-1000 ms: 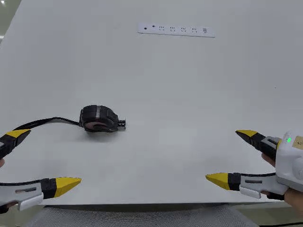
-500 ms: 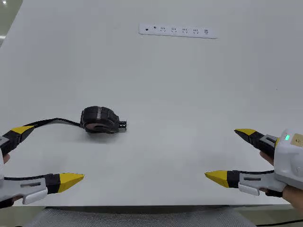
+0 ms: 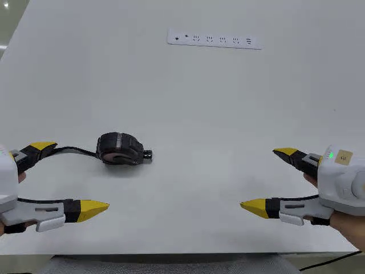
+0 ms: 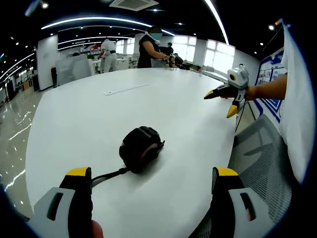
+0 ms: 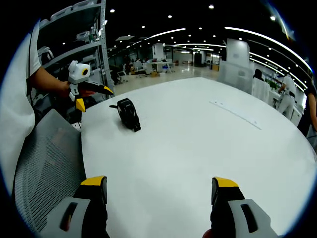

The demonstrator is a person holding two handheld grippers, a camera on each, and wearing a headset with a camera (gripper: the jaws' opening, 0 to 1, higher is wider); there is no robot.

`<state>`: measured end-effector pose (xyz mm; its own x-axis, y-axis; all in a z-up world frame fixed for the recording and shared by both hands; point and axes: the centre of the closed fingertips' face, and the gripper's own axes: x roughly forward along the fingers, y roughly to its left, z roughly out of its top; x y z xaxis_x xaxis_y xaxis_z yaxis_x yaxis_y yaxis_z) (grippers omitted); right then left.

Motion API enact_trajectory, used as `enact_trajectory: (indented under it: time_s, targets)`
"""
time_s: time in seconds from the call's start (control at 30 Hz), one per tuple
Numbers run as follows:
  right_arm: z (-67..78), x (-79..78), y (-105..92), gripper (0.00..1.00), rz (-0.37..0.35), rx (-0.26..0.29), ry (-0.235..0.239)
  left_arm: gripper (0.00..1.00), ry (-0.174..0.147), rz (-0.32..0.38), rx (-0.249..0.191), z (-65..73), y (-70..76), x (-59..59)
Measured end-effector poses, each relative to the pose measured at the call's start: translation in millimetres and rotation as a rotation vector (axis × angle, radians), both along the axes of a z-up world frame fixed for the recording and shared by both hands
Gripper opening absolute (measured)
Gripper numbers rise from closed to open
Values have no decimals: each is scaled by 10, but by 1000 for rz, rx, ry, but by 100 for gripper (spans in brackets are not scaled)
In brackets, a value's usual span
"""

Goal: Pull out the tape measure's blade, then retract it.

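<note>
A black tape measure (image 3: 119, 149) lies on the white table (image 3: 188, 103), left of centre, with a black strap (image 3: 71, 150) trailing to its left and its blade tip (image 3: 147, 154) at its right end, drawn in. The tape measure (image 4: 140, 147) sits ahead of my left gripper's jaws; the tape measure (image 5: 128, 113) is far off to the left in the right gripper view. My left gripper (image 3: 71, 176) is open at the table's near left, close to the strap. My right gripper (image 3: 268, 178) is open at the near right, holding nothing.
A white power strip (image 3: 214, 39) lies flat at the far side of the table. A grey mesh chair back (image 3: 171, 264) shows below the table's near edge. People stand at benches (image 4: 148, 47) beyond the table's far end.
Both grippers have edged inward and forward over the table. The left one now reaches nearer the strap. The tape measure lies where it was.
</note>
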<state>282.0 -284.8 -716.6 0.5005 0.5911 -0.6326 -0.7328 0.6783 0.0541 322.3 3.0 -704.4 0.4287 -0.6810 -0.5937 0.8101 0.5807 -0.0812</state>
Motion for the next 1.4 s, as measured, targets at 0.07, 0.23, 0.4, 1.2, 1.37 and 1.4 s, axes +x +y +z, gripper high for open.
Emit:
enact_trajectory:
  time_s: [0.07,0.23,0.4,1.2,1.37,1.4]
  targets:
    - [-20,48,28,87,11,-5,0,99,5,-22,3,-16,-37,22]
    - [-80,128,121,87,59,-2,11,99,-2,-63,18,-43,-102,92]
    - [-116,215,208,86,90,-2,16,97,-2,-103,39,-116,-150,144]
    - [-258,484,602,86,220,-14,32,66,9,-283,173,-458,-214,456]
    - [-271,484,643,86,227,-11,36,56,14,-314,194,-525,-238,491]
    - [-273,484,649,86,228,-10,38,55,12,-321,194,-528,-248,486]
